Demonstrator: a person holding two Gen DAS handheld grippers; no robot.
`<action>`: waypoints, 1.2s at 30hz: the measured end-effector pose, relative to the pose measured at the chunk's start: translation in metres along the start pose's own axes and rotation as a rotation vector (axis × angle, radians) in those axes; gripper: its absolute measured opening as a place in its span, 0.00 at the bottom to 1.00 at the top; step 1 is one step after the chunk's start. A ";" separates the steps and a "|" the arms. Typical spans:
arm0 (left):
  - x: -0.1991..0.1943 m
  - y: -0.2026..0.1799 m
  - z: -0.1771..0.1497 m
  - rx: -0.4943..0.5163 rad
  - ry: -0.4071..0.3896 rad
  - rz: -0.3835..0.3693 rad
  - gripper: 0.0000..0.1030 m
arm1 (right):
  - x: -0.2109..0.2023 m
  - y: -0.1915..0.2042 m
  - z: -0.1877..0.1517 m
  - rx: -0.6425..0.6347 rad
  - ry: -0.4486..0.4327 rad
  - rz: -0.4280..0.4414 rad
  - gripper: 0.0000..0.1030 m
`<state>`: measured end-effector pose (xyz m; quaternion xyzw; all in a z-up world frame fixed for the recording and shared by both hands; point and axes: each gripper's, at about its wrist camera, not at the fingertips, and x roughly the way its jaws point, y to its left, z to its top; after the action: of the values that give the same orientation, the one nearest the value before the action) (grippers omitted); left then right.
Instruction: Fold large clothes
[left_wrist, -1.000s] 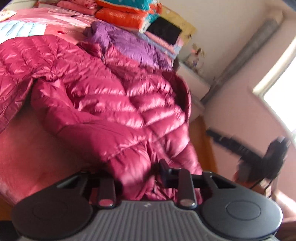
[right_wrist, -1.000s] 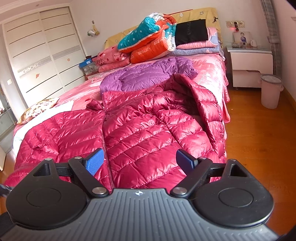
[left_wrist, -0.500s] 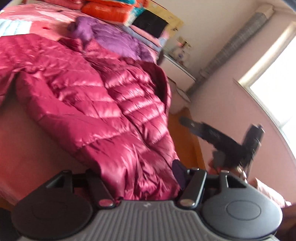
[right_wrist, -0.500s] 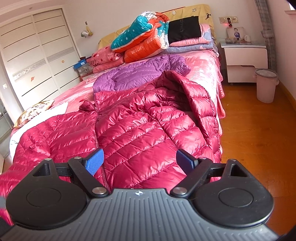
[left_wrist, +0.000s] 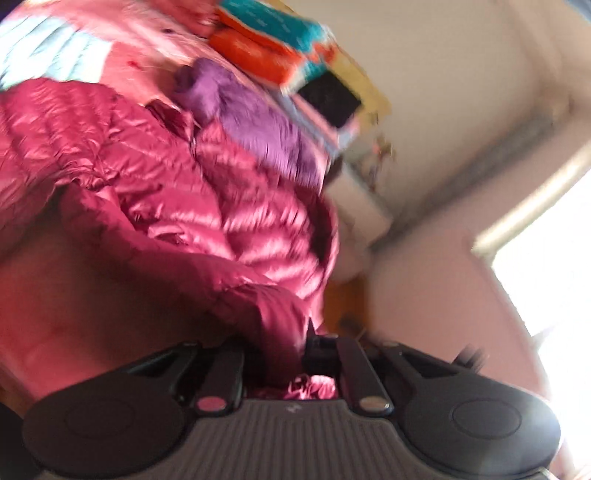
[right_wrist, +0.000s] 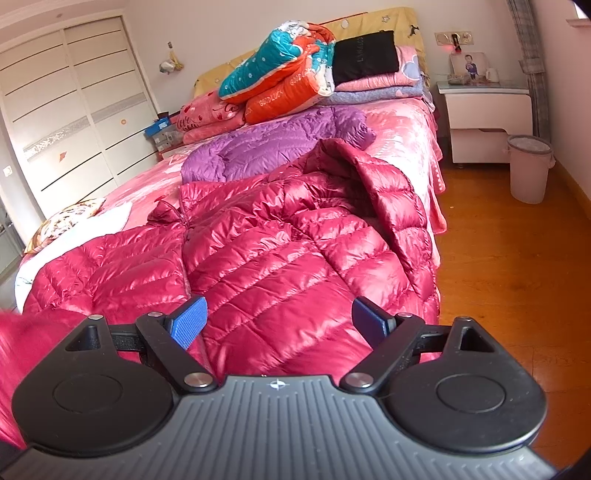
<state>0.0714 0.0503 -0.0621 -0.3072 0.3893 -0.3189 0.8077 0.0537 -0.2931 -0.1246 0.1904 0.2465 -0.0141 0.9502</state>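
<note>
**Left tool pinches jacket hem at bed edge**

While the right gripper (right_wrist: 279, 320) hangs released above the red down jacket (right_wrist: 295, 251) spread on the bed (right_wrist: 406, 125), only the blurred left view shows the left gripper (left_wrist: 286, 354) clenched on its hem; pads hidden by fabric.

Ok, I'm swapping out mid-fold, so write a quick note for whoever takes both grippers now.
Left gripper: shut on a bunched edge of the red down jacket, pulling it up off the bed.
Right gripper: open, fingers empty, hovering over the jacket's near hem.
The jacket lies spread across the bed, one side rumpled near the bed's edge. A purple jacket lies behind it, apart from the fold.
Done: the left gripper's hold only.
Left: all the folds; no clean fold shows.
</note>
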 end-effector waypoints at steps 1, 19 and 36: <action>-0.006 0.007 0.006 -0.082 -0.014 -0.022 0.06 | 0.001 -0.002 0.000 0.008 0.001 -0.002 1.00; -0.024 0.016 -0.028 0.058 0.265 0.528 0.57 | 0.019 -0.027 -0.001 0.089 0.011 -0.067 1.00; 0.071 -0.035 -0.013 0.435 0.059 0.510 0.60 | 0.053 -0.056 0.000 0.168 0.034 -0.105 1.00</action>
<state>0.0866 -0.0278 -0.0738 -0.0112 0.3998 -0.1910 0.8964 0.0929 -0.3416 -0.1697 0.2562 0.2700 -0.0814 0.9246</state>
